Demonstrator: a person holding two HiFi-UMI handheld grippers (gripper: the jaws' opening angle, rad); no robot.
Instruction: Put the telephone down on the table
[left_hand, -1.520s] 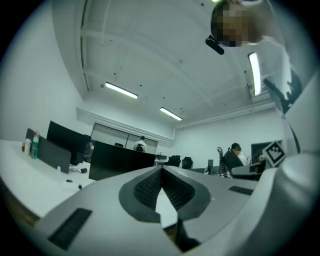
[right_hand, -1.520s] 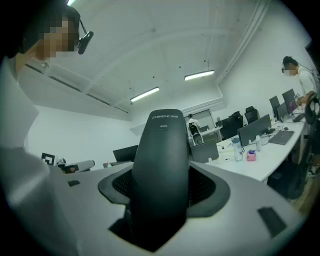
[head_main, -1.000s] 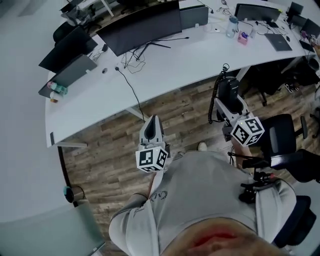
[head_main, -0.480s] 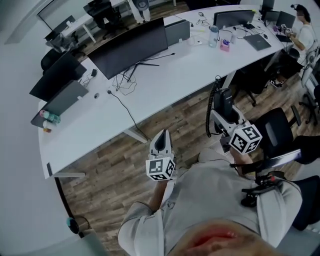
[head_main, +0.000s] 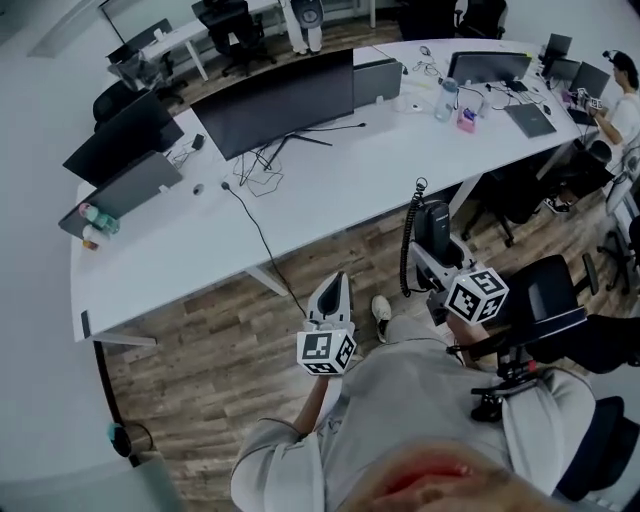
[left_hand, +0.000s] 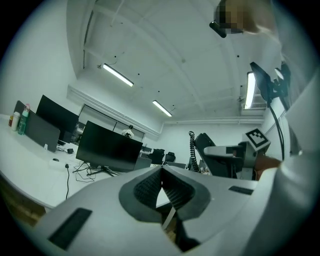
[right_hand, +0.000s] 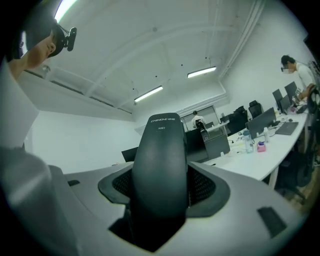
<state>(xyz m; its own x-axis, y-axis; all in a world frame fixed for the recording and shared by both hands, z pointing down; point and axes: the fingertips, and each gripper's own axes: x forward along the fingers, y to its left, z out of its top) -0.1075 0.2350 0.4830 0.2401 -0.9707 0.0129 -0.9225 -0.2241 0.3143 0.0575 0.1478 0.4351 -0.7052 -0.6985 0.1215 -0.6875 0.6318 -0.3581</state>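
Firmly, the right claw (right_hand: 159, 189) grasps the black telephone (right_hand: 160, 152), its coiled cord (head_main: 406, 245) hanging alongside, over the wooden floor (head_main: 220, 340) on the near side of the white surface (head_main: 330, 195). To its left, the left claw (left_hand: 162, 184) is clenched and empty.

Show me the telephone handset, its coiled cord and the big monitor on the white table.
telephone handset (right_hand: 160, 170): right gripper view, middle of its black back.
coiled cord (head_main: 405, 245): head view, midway along the coil.
big monitor (head_main: 285, 100): head view, centre of the screen.
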